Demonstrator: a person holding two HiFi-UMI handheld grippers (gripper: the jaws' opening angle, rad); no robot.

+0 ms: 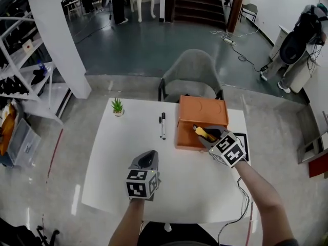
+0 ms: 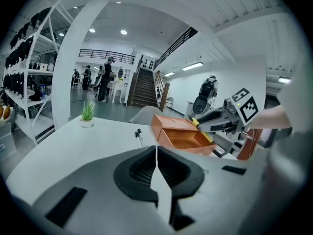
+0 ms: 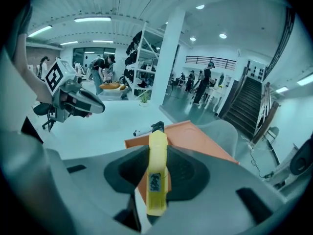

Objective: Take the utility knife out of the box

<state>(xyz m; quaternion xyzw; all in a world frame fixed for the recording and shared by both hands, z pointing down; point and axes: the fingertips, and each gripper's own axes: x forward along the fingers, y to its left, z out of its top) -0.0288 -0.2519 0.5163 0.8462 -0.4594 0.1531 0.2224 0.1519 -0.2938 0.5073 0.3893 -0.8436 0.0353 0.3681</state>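
Two things could spoil this lift. The right gripper is clamped on the yellow utility knife, pinching its narrow body edge-on, with the butt sticking out behind the jaws and the dark tip reaching past them. The knife hangs just above the open orange box, not yet clear of it to the side. Such a slim, smooth body may pivot or slide between the pads if the wrist twists quickly, and it would then fall back into the box or onto the white table. Its tip could also catch a wall or the open lid and drag the box, which looks light. Nothing steadies the box: the left gripper, jaws pressed together on nothing, hovers well apart from it. Two pens just beside the box could get knocked.
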